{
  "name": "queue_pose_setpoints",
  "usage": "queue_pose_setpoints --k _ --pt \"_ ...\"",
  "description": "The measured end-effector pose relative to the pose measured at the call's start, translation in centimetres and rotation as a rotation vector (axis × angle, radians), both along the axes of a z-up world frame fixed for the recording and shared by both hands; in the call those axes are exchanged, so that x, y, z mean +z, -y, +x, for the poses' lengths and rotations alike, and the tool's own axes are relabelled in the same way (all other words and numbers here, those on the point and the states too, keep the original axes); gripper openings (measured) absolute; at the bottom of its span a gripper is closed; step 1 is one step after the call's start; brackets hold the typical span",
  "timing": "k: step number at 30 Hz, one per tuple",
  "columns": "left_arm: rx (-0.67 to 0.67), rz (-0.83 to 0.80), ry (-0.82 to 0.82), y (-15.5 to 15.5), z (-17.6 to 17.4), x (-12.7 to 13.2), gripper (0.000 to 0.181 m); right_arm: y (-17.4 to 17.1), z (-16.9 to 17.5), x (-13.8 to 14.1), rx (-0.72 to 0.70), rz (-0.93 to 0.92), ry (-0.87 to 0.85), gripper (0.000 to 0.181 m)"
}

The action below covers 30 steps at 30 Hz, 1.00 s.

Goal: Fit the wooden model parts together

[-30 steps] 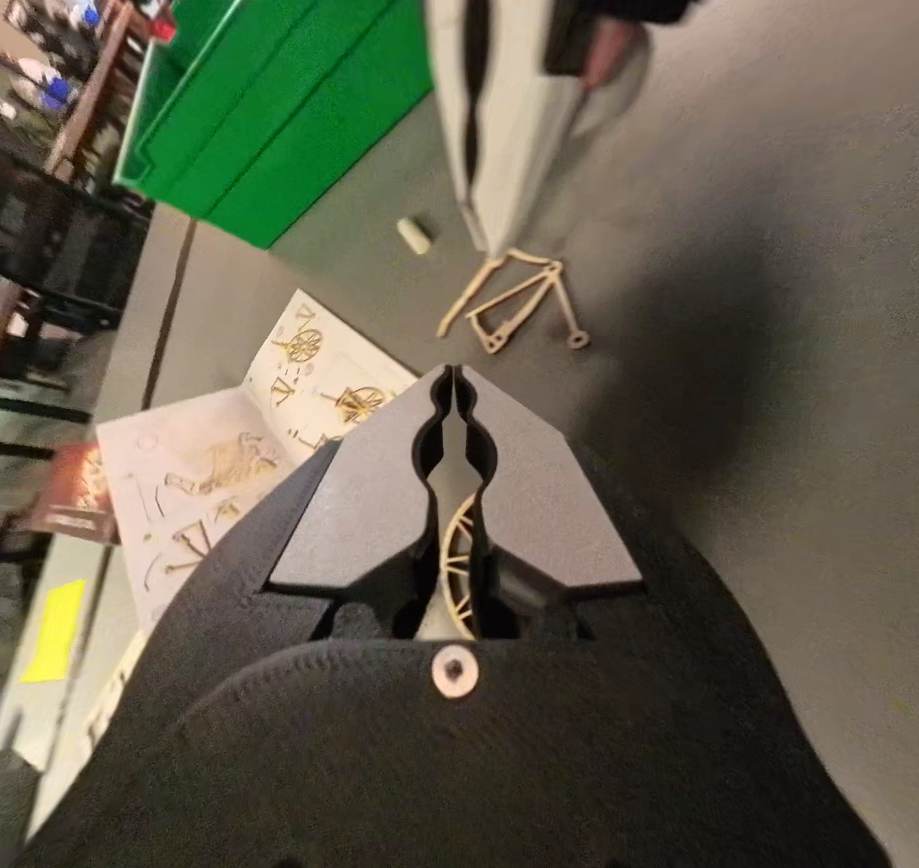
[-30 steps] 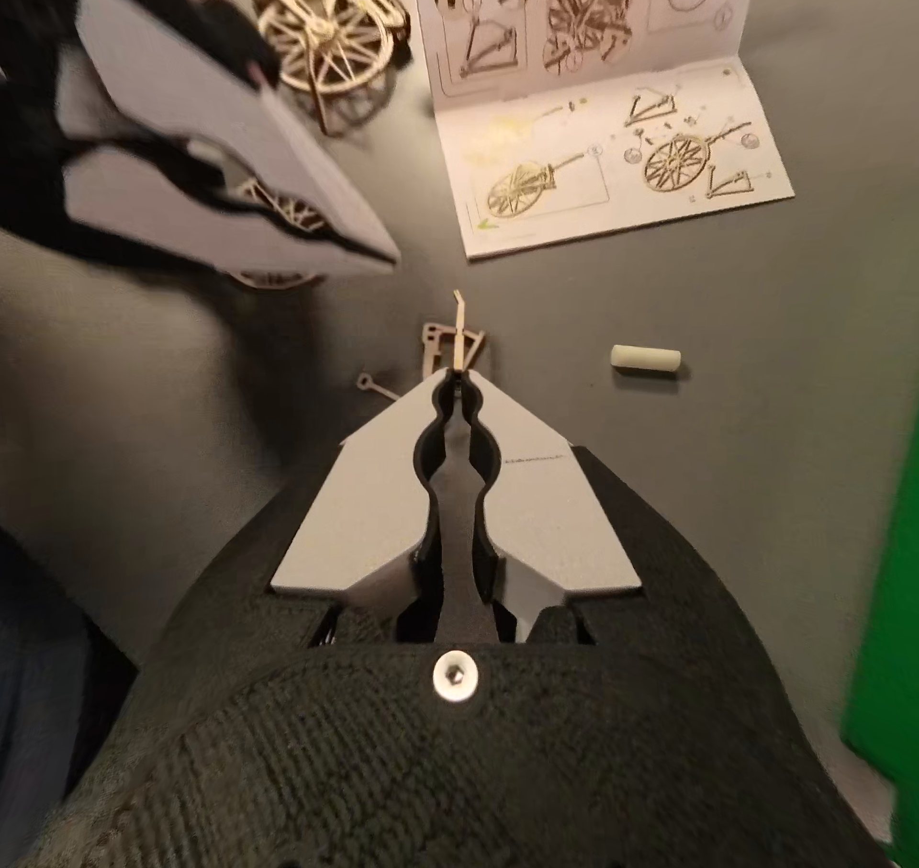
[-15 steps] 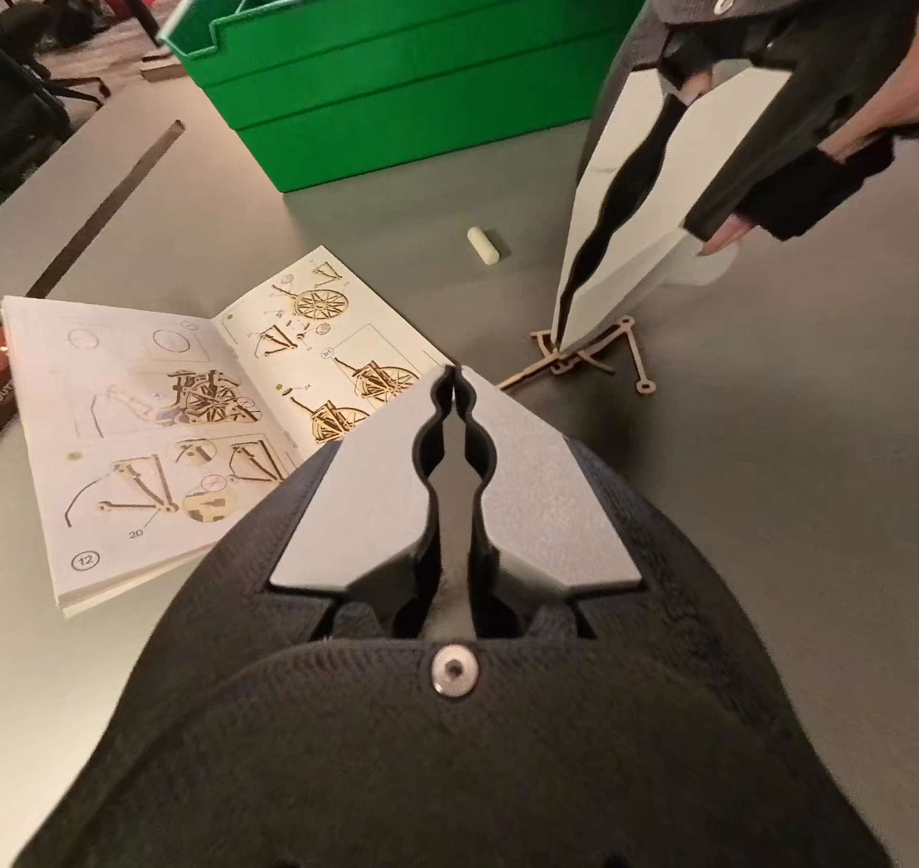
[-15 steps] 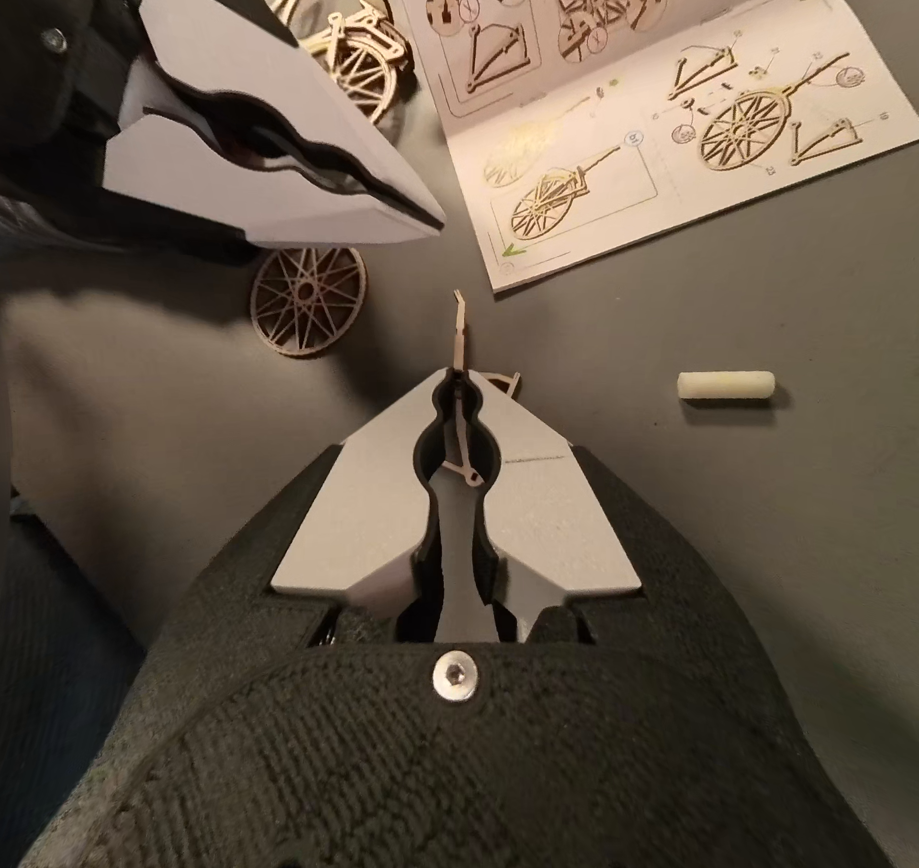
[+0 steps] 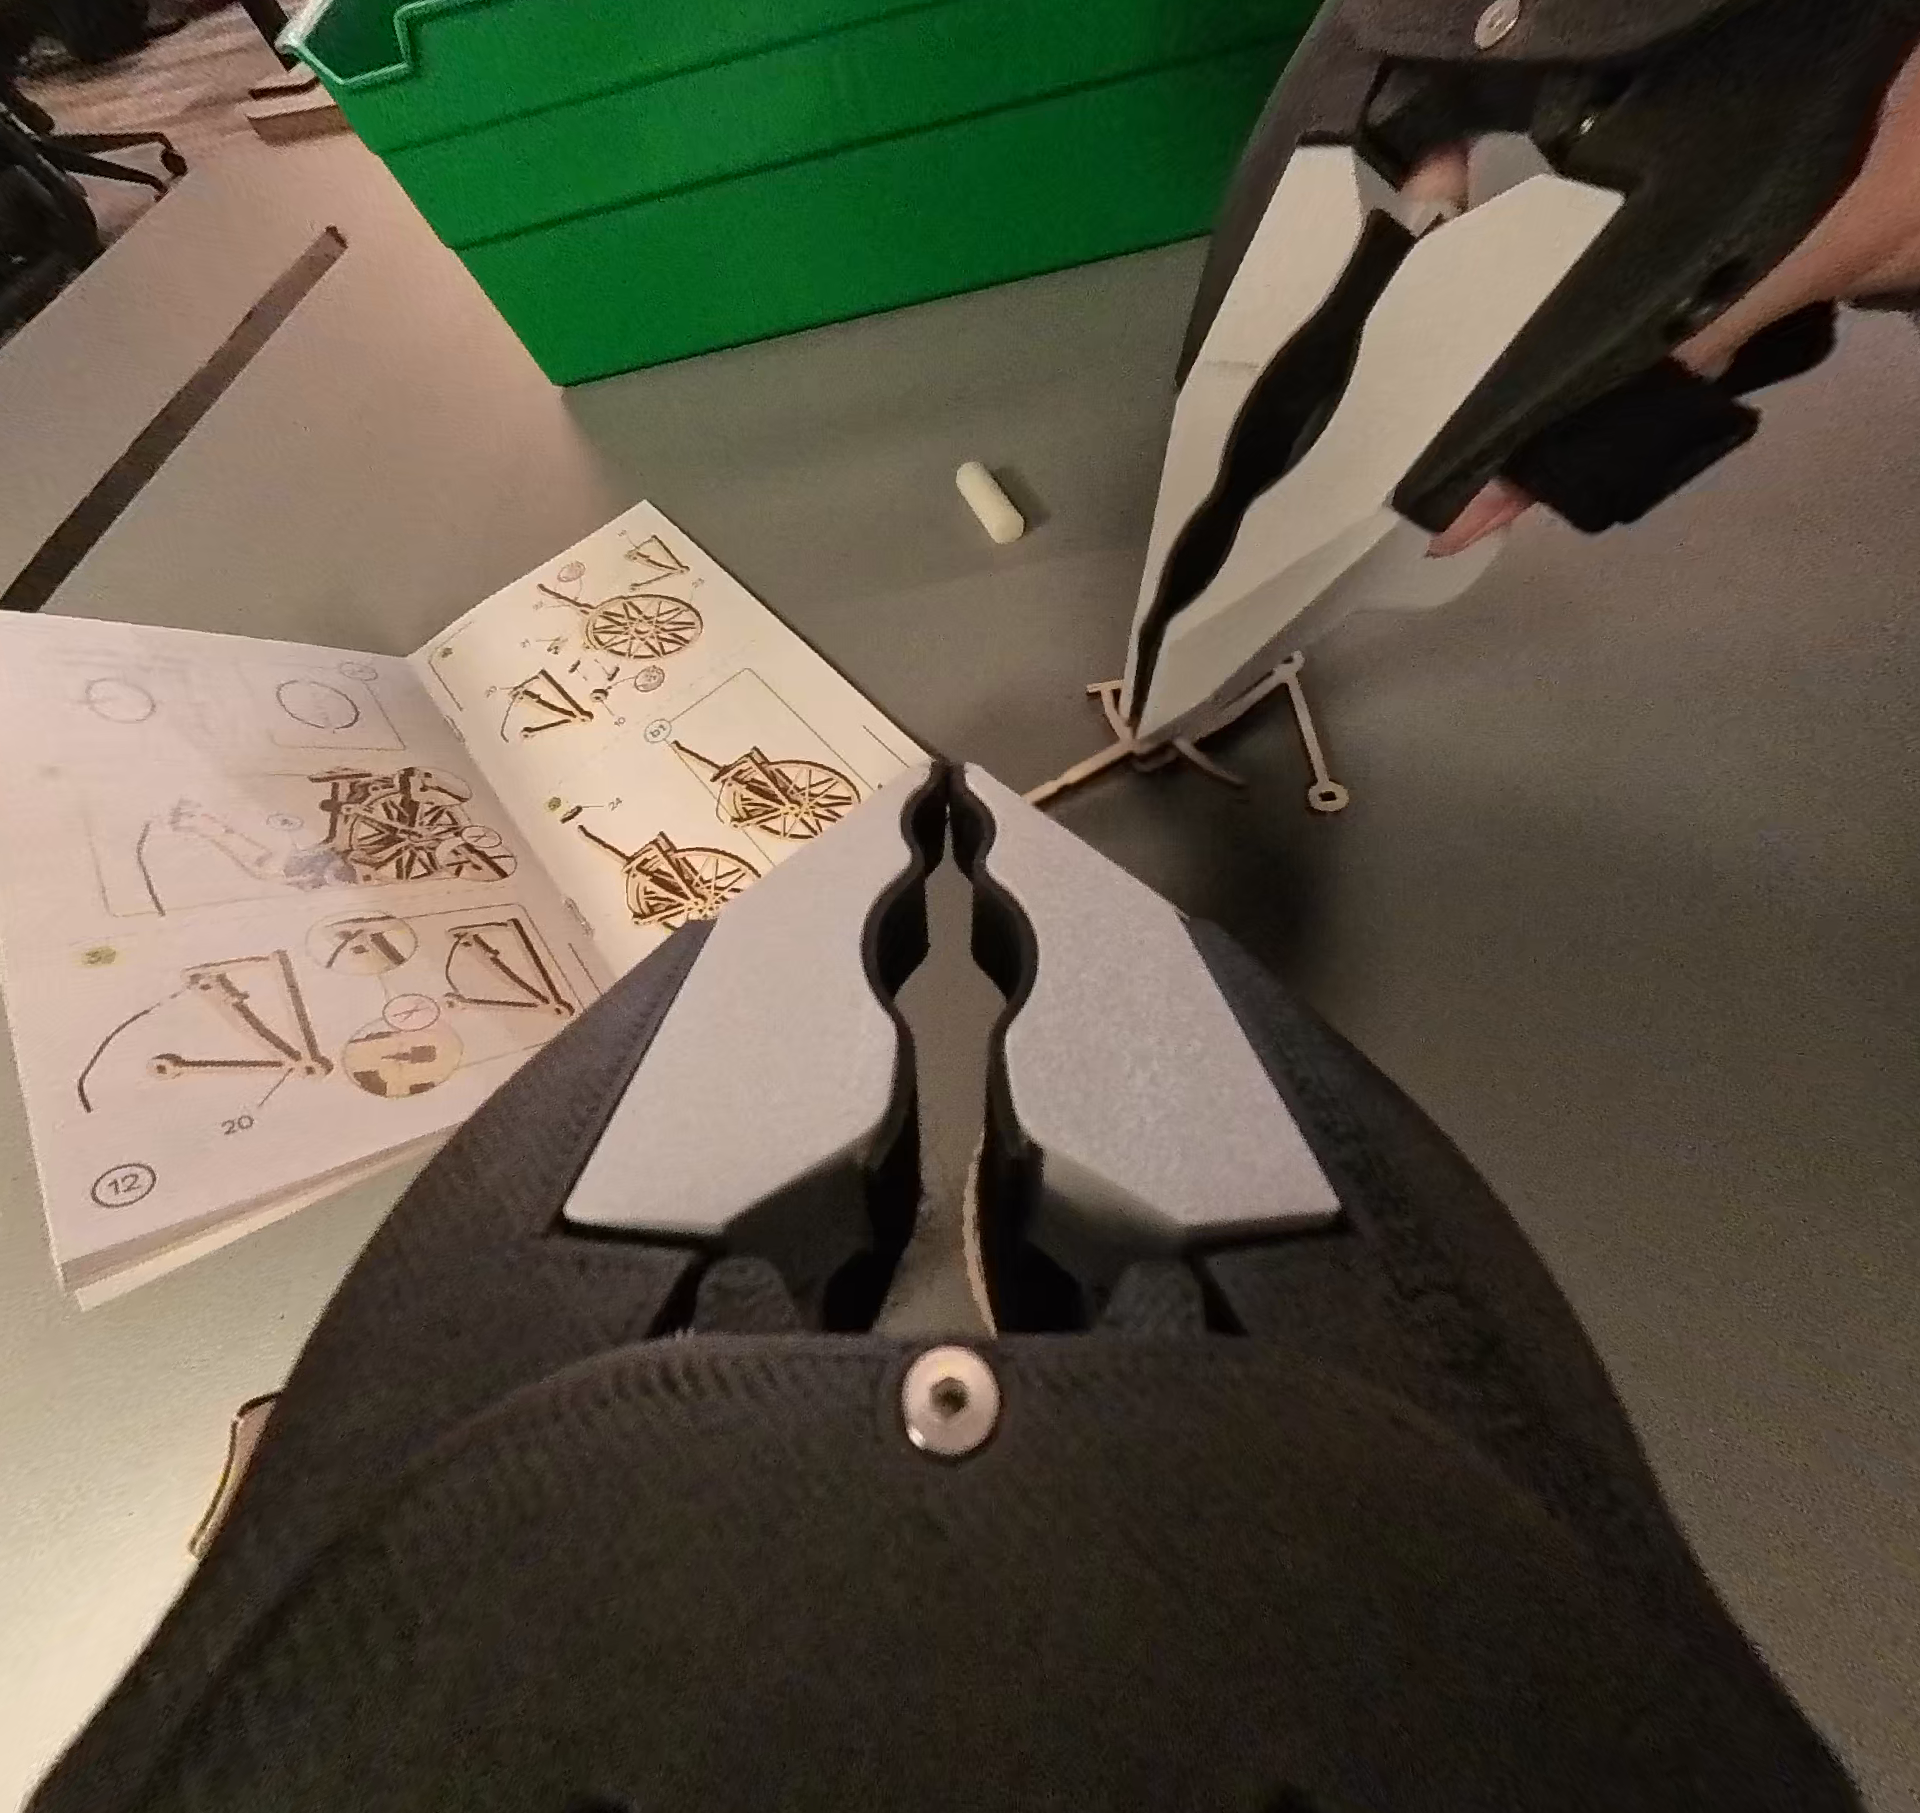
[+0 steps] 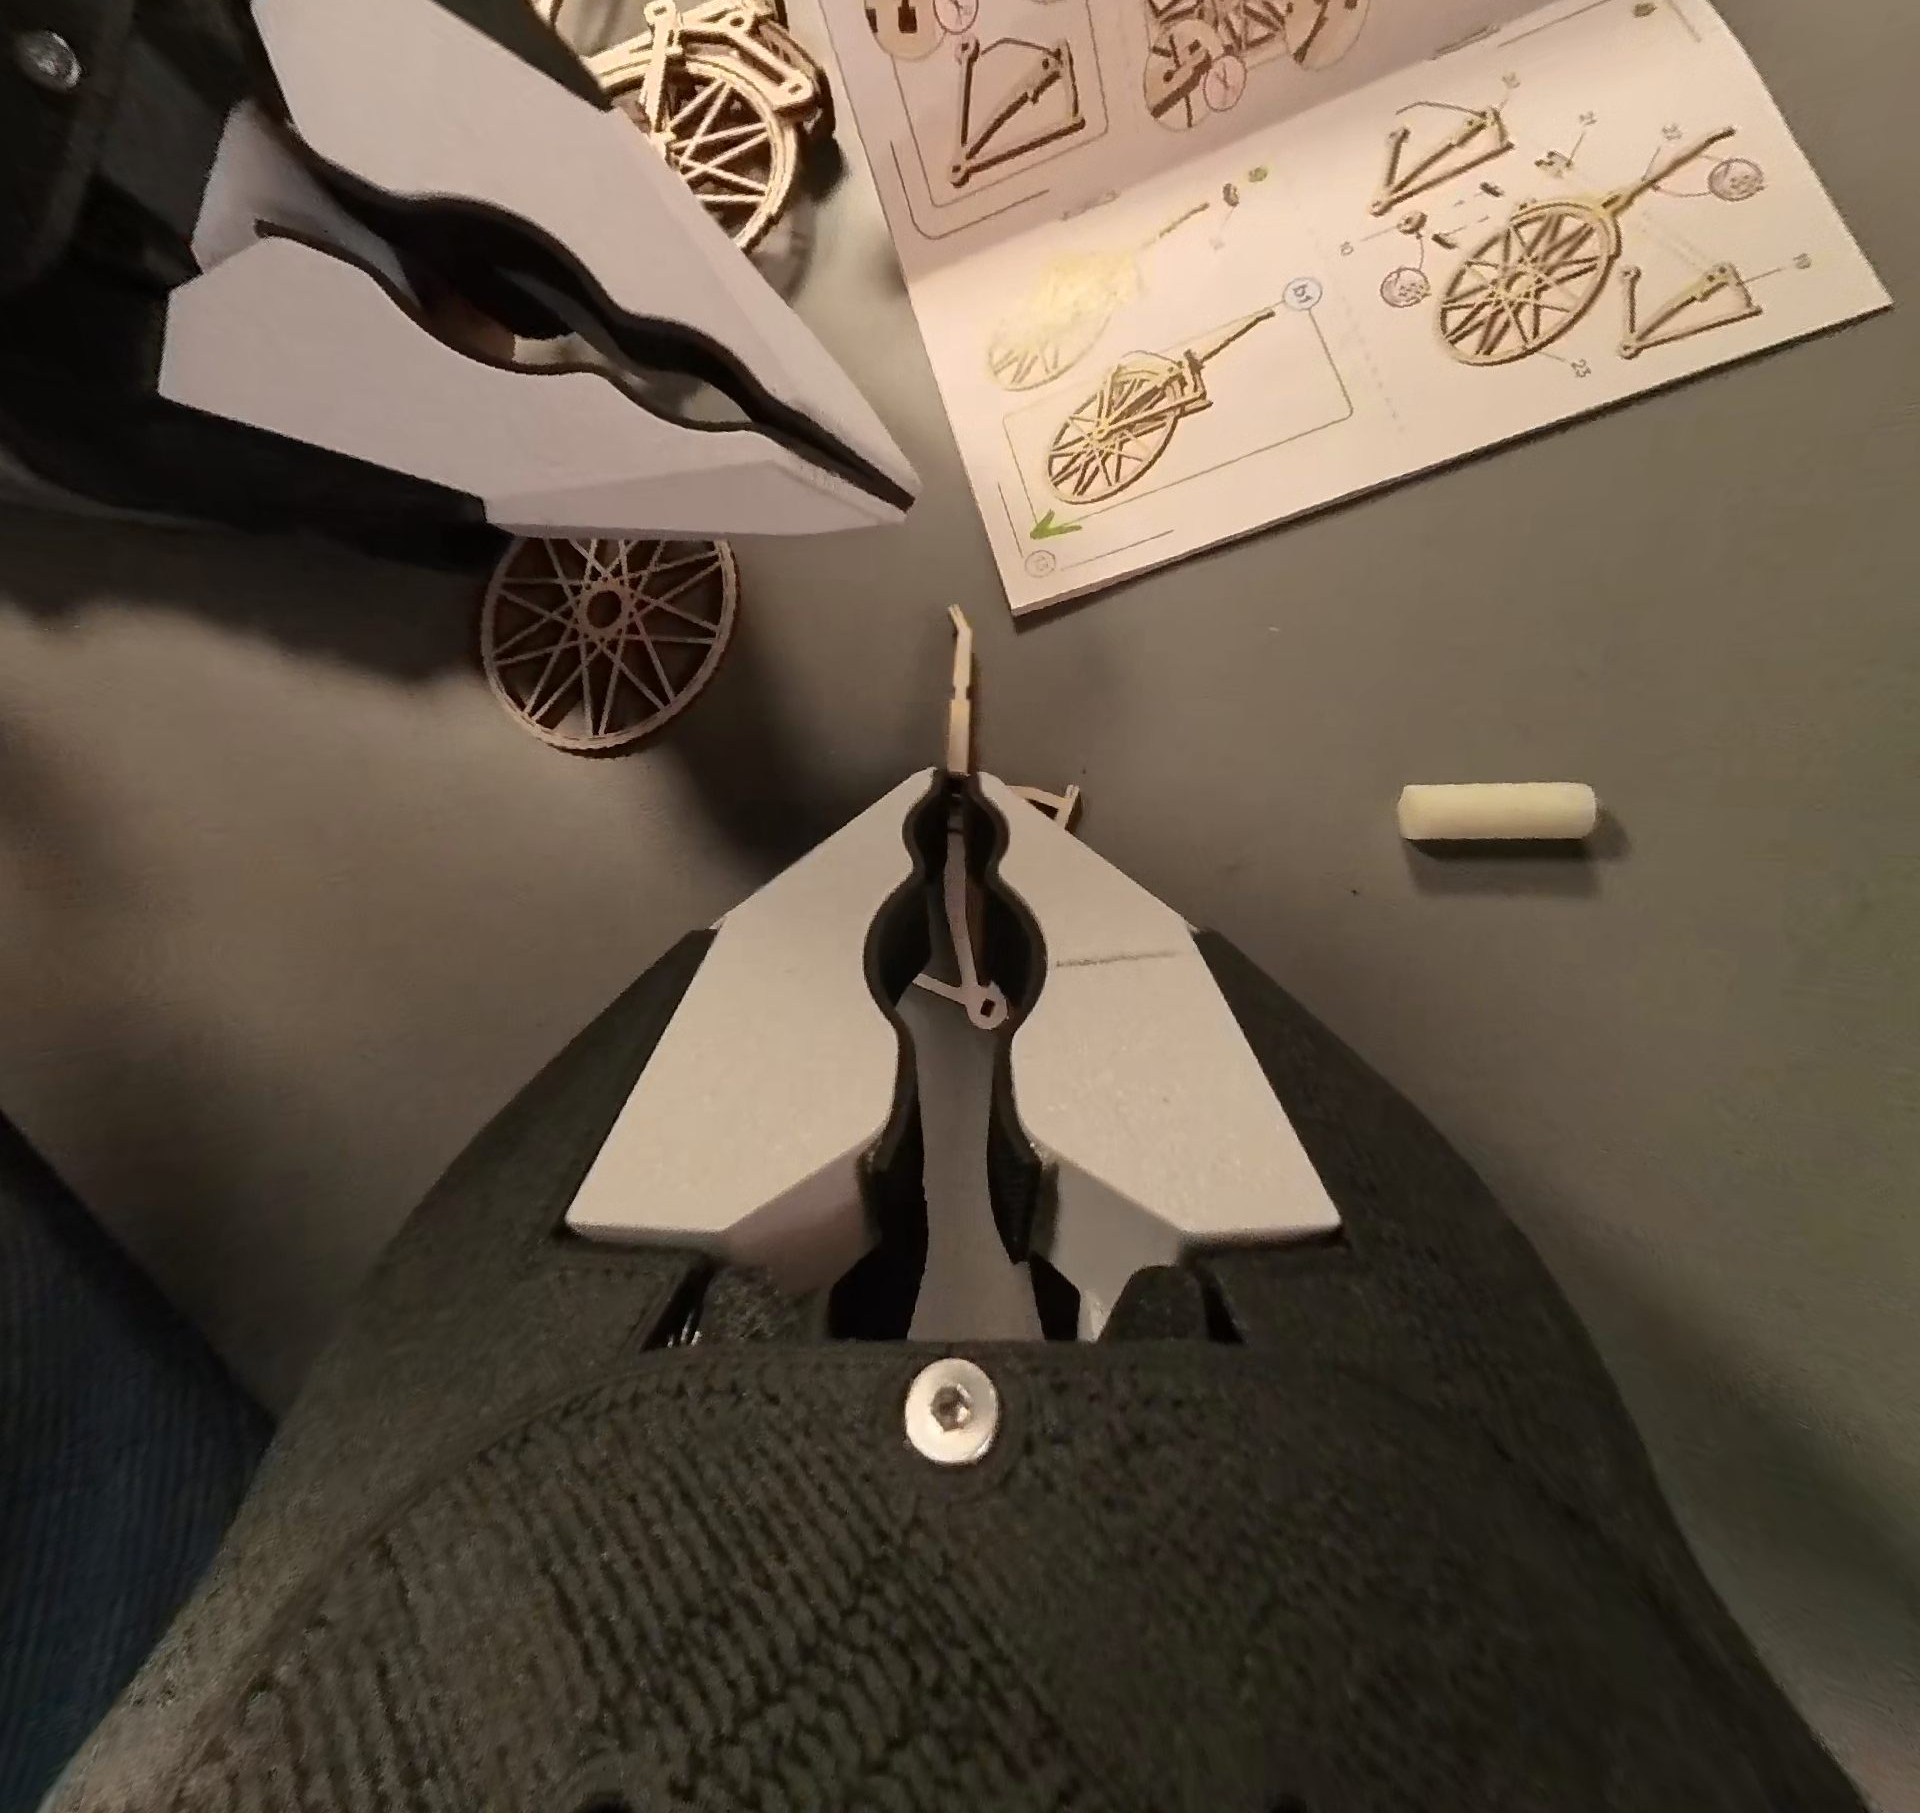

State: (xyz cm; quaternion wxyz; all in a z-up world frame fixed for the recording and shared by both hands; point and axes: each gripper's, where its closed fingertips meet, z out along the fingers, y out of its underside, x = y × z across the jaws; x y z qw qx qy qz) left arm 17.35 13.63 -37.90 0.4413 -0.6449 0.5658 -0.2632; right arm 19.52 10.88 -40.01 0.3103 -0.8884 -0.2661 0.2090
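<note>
Wooden fork frame [image 6: 960,693] stands clamped in my right hand-held gripper [image 6: 954,776], long axis pointing forward; spoked wheel [image 6: 608,643] lies flat on the surface, ahead-left, under my closed, empty-looking left hand-held gripper [image 6: 894,501].

left gripper [image 5: 948,795]: jaws closed tip to tip, nothing gripped, held level above table, pointing far | right gripper [image 6: 954,776]: jaws pinched on thin wooden frame piece [image 6: 961,683], tips angled down to table at far right | person's hand [image 5: 1766,267]: wrapped round right gripper's black handle
</note>
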Motion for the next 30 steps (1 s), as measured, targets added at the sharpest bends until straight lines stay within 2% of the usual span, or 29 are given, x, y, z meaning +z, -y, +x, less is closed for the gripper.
queue_pose_setpoints --k 19,27,30 --pt "-0.008 -0.015 -0.009 -0.01 0.00 -0.21 0.000 0.08 -0.38 -0.17 0.008 -0.003 -0.017 0.000" --pt "-0.015 -0.003 -0.021 0.12 0.04 -0.35 0.000 0.05 -0.36 -0.30 0.039 0.112 0.143 0.000" --pt "-0.015 -0.007 -0.021 0.13 0.05 -0.38 0.000 0.14 -0.42 -0.30 0.050 0.130 0.147 0.000"
